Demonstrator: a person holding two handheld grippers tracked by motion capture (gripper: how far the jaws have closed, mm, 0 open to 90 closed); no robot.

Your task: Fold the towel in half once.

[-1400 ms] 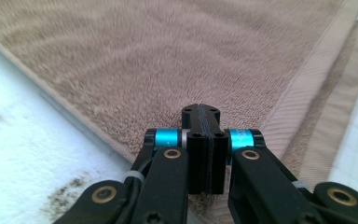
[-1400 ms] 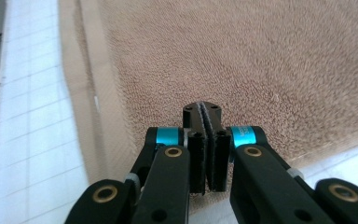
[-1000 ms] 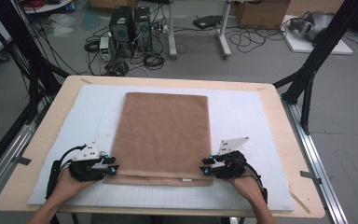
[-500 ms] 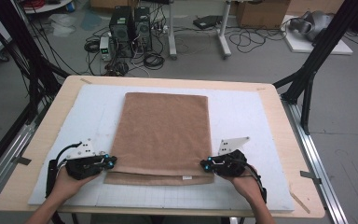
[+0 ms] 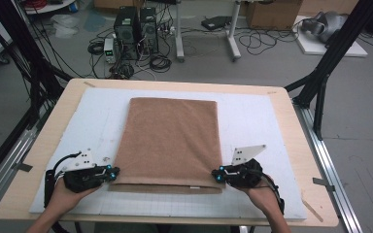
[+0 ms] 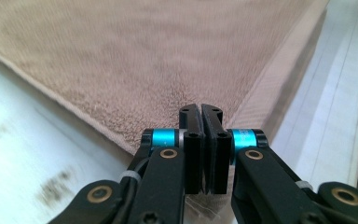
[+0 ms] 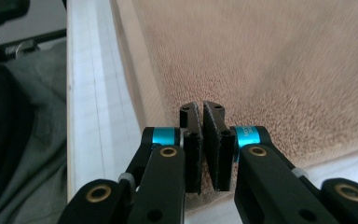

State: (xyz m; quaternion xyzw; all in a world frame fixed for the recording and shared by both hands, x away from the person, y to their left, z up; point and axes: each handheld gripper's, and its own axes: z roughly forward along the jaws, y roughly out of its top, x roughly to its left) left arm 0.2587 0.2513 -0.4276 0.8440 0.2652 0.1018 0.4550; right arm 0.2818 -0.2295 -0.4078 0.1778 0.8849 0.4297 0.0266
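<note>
A folded brown towel [image 5: 170, 141] lies flat on a white mat [image 5: 257, 121] in the middle of the table. My left gripper [image 5: 112, 171] is at the towel's near left corner, and in the left gripper view its jaws [image 6: 201, 112] are pressed together on the corner of the towel [image 6: 135, 60]. My right gripper [image 5: 217, 174] is at the near right corner. The right gripper view has brown fabric pinched between the pads of that gripper [image 7: 202, 109], with the rest of the towel [image 7: 279, 60] stretching away. Both hands rest low on the mat near the table's front edge.
The mat covers most of a wooden table [image 5: 291, 104] with metal rails [image 5: 330, 160] along its sides. Black frame legs [image 5: 320, 82] stand at both far corners. On the floor behind are computer towers [image 5: 136, 24], cables and boxes.
Both pairs of jaws have closed onto the towel's near corners. The hands have hardly shifted, and the towel lies where it did.
</note>
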